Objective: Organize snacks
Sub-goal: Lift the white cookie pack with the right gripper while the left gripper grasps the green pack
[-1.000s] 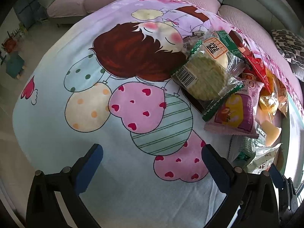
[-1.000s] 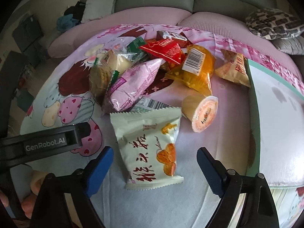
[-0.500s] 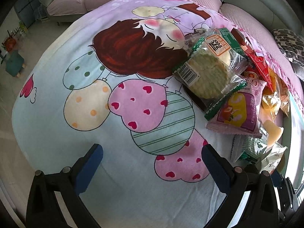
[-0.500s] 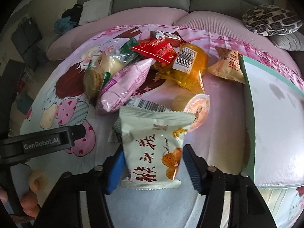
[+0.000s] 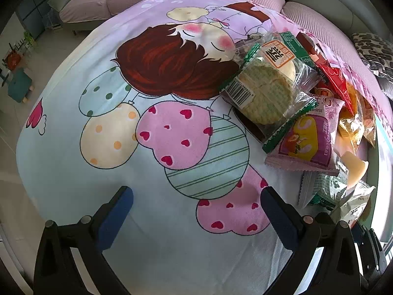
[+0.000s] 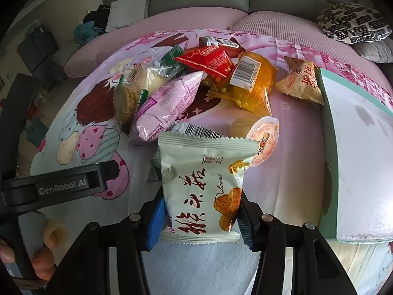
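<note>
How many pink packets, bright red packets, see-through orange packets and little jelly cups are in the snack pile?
Pink packet: 1
Bright red packet: 1
See-through orange packet: 1
Jelly cup: 1
Total: 4

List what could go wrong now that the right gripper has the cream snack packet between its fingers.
1. The right gripper is closing on the cream packet near its bottom edge only; the puffy bag may slip or get crushed.
2. The jelly cup touches the packet's top corner, so lifting may roll it.
3. A barcoded wrapper lies under the packet and may drag along.
</note>
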### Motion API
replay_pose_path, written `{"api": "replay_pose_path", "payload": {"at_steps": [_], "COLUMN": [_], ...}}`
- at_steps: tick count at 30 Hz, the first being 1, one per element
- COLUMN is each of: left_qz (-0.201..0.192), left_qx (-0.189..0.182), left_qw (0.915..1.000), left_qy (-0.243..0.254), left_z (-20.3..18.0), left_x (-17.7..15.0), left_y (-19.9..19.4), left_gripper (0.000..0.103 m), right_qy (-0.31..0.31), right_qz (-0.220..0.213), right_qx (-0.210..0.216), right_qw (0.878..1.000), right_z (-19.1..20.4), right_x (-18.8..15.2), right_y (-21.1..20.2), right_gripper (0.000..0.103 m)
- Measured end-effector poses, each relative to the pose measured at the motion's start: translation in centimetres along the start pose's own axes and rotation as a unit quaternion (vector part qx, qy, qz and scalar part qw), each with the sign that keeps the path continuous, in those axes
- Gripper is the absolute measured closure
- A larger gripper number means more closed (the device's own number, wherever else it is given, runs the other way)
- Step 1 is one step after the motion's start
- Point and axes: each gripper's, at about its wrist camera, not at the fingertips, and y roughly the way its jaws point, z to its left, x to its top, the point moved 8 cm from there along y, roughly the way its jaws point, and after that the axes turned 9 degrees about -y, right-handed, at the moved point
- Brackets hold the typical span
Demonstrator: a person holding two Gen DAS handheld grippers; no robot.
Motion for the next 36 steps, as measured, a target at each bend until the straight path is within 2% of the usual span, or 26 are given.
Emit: {"api": "replay_pose_path", "payload": {"at_steps": [6, 13, 19, 25, 27, 30, 34, 36], "left_qz": [-0.005, -0.022, -0.035, -0.035, -0.038, -0.028, -0.008, -0.007], "left_qx": [-0.009, -0.021, -0.032, -0.045, -0.044, -0.048, -0.057, -0.055], "left_qw": [0.9999, 0.9993, 0.9979, 0.9948, 0.9933, 0.9914, 0.9901, 0.9892], "left_qy": [0.002, 0.021, 0.043, 0.084, 0.1, 0.118, 0.128, 0.136], "left_z": [-0.1, -1.9, -4.8, -8.9, -10.5, -11.6, -13.6, -14.1], "left_x": [0.3, 0.5, 0.3, -0.6, -0.8, -1.3, -1.8, -2.1], "left_y": [-0.6, -1.7, -2.7, -3.2, -3.1, -2.7, -2.0, -1.5], "left_gripper": [0.0, 0.0, 0.0, 0.0, 0.002, 0.011, 0.011, 0.016], "right_qy": [0.008, 0.04, 0.078, 0.132, 0.141, 0.152, 0.152, 0.153], "right_qz": [-0.019, -0.036, -0.059, -0.094, -0.099, -0.101, -0.106, -0.107], "right_qx": [0.005, -0.005, -0.02, -0.043, -0.048, -0.046, -0.049, -0.049], "right_qw": [1.0, 0.999, 0.995, 0.986, 0.984, 0.982, 0.981, 0.981], "right_z": [-0.6, -2.8, -5.8, -9.8, -10.5, -11.4, -11.8, -11.8], "right_x": [0.2, 0.6, 1.0, 1.4, 1.3, 1.0, 0.9, 0.9], "right_y": [-1.8, -3.0, -4.8, -7.1, -7.4, -7.6, -8.0, -8.1], "right_gripper": [0.049, 0.049, 0.049, 0.049, 0.049, 0.049, 0.049, 0.049]}}
